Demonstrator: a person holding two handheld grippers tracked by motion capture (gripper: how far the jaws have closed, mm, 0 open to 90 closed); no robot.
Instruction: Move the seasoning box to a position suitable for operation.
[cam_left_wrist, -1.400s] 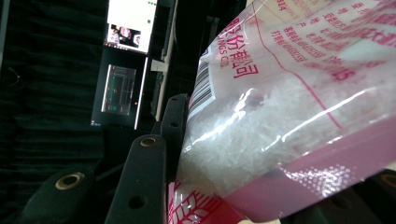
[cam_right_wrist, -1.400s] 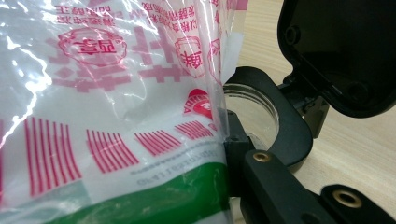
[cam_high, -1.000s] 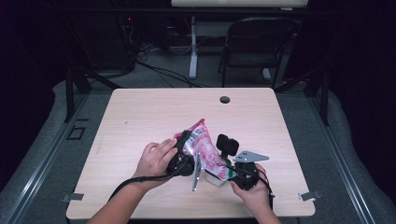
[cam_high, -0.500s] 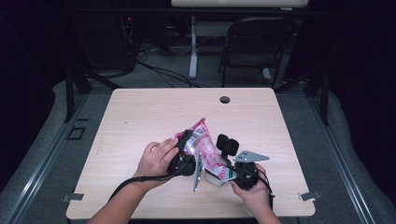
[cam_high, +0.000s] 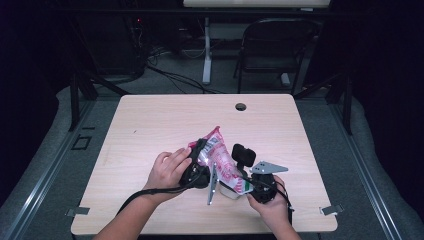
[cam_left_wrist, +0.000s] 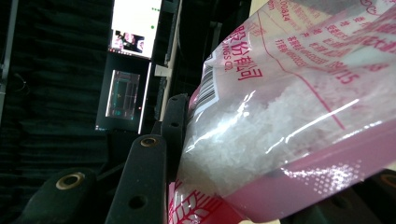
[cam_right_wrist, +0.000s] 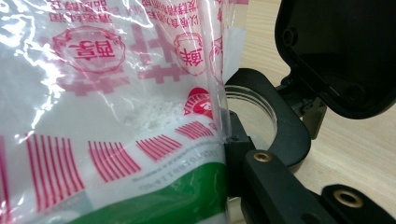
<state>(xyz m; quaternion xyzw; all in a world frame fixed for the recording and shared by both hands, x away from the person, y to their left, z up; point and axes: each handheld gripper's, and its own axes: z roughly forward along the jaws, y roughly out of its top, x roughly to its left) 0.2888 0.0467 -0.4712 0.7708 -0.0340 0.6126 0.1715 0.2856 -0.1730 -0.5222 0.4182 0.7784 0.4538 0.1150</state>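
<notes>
Sugar bag (cam_high: 220, 160) hides both grippers' jaws from above.

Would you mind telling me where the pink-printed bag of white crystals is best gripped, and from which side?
Probably the flat film near its upper end, taken from the side. The bag stands tilted between both grippers, and its crystals have sunk low, leaving thin, flat film higher up. The left gripper comes at that part from the left.
</notes>
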